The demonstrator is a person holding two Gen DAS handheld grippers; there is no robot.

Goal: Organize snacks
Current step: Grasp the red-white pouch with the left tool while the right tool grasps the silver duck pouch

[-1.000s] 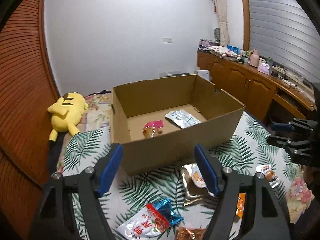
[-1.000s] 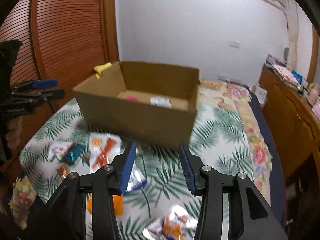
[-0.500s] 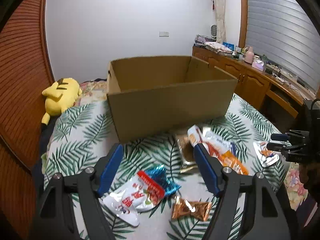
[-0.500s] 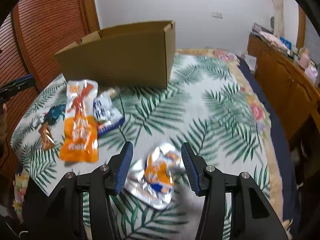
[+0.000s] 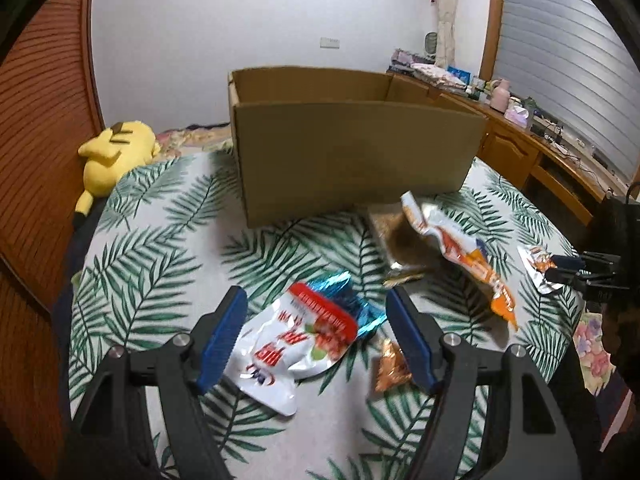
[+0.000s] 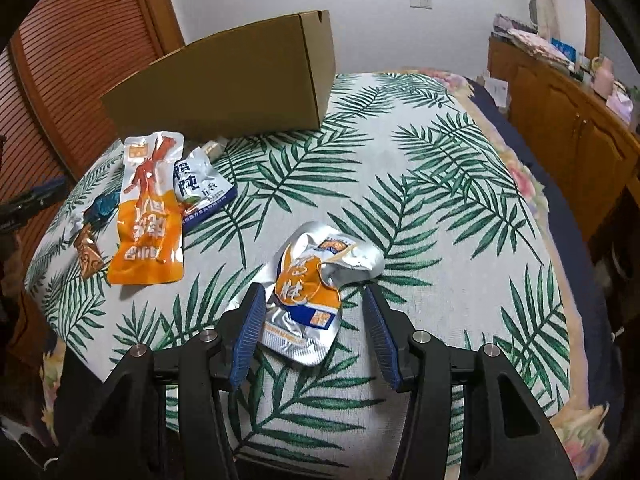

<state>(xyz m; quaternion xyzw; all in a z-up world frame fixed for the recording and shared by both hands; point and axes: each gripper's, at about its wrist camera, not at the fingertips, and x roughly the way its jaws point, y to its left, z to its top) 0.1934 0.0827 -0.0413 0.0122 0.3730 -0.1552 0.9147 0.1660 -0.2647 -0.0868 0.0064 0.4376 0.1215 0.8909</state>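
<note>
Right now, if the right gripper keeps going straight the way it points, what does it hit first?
Most likely the crumpled silver and orange snack packet, which lies between the open fingers of the right gripper. Under it is the leaf-print cover. Depth is hard to judge.

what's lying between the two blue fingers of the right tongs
In the right wrist view, a crumpled silver and orange snack packet lies on the leaf-print cloth, untouched.

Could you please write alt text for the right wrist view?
The right gripper hangs with jaws open around a crumpled silver-and-orange snack packet on a palm-leaf bedspread. Beyond lie an orange packet, a white-and-blue packet and a cardboard box.
</note>
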